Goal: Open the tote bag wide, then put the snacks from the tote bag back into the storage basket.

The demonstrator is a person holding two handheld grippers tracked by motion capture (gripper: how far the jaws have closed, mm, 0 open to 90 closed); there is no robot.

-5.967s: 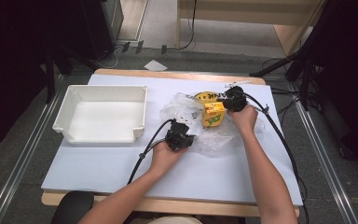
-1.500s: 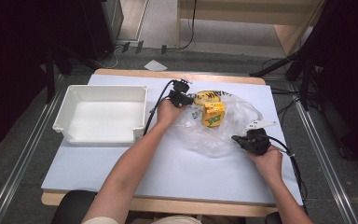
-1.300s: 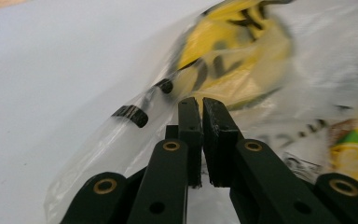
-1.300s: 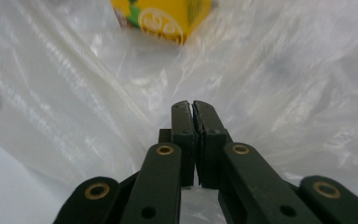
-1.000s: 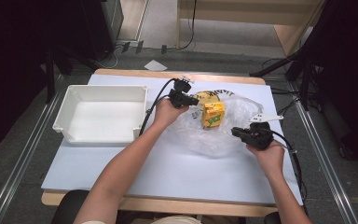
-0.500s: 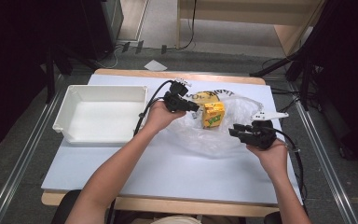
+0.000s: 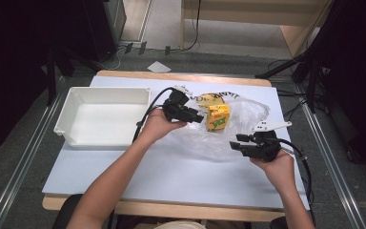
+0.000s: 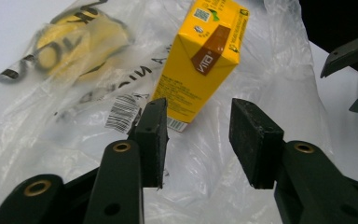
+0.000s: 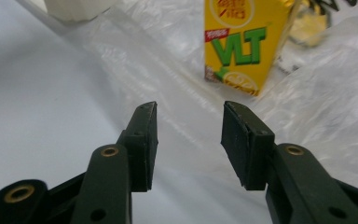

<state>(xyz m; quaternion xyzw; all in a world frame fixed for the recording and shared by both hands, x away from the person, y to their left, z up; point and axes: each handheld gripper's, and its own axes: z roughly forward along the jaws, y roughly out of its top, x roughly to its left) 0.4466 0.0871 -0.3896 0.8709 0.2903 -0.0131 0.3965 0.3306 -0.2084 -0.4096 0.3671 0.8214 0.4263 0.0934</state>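
Observation:
A yellow drink carton (image 7: 218, 117) stands upright on a crumpled clear plastic bag (image 7: 228, 131) at the table's middle. Beyond it a round yellow item (image 7: 209, 99) lies under the bag's film. My left gripper (image 7: 196, 117) hangs open just left of the carton (image 8: 202, 58), jaws pointing at it with nothing between them. My right gripper (image 7: 235, 144) is open too, low over the bag's near right edge, aimed toward the carton (image 9: 240, 44) from a short way off. The bag (image 9: 177, 60) lies flat under those jaws.
A white empty bin (image 7: 102, 117) sits at the left of the white tabletop (image 7: 171, 176). Cables trail from both grippers. Bare tabletop lies in front of the bag. Dark stands and floor surround the table.
The left gripper has swung from beyond the bag's far left edge down toward the carton. The right gripper has shifted slightly left and forward over the bag. Both stay open.

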